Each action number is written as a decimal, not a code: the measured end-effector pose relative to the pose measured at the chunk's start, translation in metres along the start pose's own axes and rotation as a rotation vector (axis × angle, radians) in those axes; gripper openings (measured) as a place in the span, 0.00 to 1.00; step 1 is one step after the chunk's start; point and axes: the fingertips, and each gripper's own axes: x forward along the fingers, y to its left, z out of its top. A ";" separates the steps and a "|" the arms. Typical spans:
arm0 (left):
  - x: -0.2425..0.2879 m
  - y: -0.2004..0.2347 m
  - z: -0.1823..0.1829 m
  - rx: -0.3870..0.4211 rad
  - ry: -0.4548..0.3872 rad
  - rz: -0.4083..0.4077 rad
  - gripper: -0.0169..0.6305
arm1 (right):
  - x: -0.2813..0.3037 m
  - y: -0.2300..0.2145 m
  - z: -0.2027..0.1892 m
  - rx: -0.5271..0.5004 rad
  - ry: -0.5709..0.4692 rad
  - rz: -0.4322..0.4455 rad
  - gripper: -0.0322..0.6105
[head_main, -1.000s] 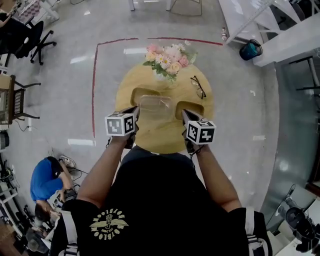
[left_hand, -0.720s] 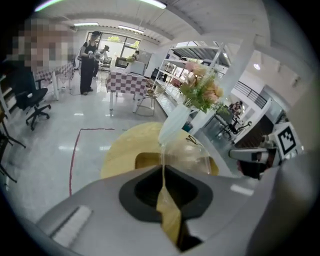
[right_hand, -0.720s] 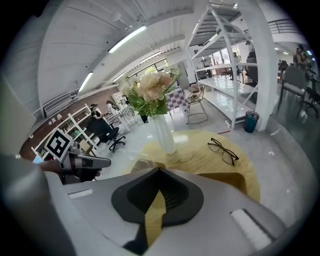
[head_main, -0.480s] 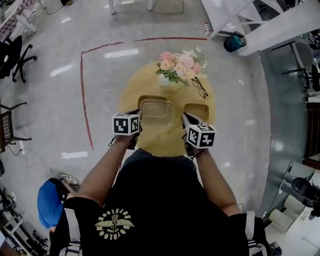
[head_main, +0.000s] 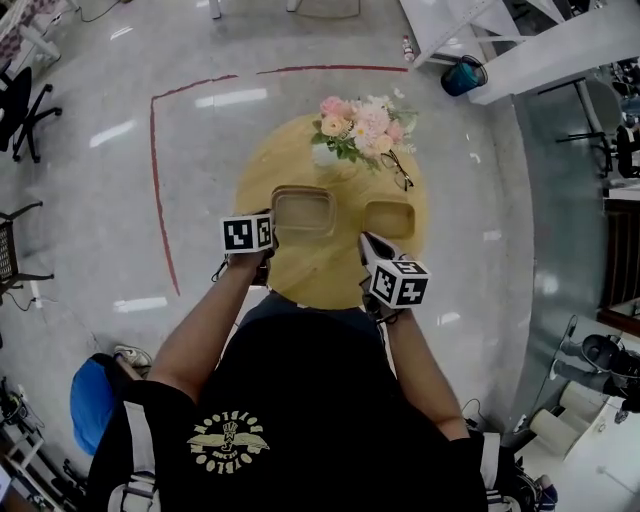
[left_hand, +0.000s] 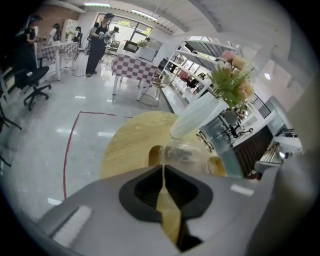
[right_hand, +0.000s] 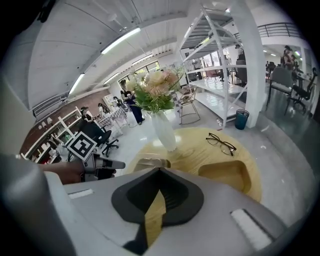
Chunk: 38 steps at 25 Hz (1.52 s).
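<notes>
**Clear container shifted onto the left recess**

Compared with the head view a second earlier, the clear container (head_main: 303, 212) is now found left of the middle of the round worktop (head_main: 330, 272), over the left recess (left_hand: 154, 156). The left gripper (head_main: 270, 224) is shifted up and left along with it. The right gripper (head_main: 366, 241) is drawn back toward the lower right of the frame, apart from the container.

In the left gripper view the fingers are seen closed together, with the container's near rim pinched at their tips and its clear body directly ahead. In the right gripper view the fingers are also brought together at the tips. Nothing is held between them, and only bare wood is seen through the slit below.

The right recess (head_main: 390, 218) lies just above and to the right of the right gripper. At the upper edge of the worktop a white vase of flowers (head_main: 355, 122) is stood upright, with a pair of glasses (head_main: 397, 170) laid just to its lower right. A red tape line (head_main: 153, 180) is marked on the floor at the left of the frame.
</notes>
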 end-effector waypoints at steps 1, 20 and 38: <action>0.001 0.002 0.001 -0.005 0.005 0.005 0.05 | 0.001 -0.001 0.001 0.005 -0.002 0.003 0.05; 0.037 0.024 0.004 -0.002 0.074 0.060 0.05 | 0.031 -0.016 0.028 0.026 -0.004 0.048 0.05; 0.021 0.018 0.010 0.040 0.016 0.020 0.18 | 0.021 -0.007 0.020 -0.013 0.003 0.059 0.05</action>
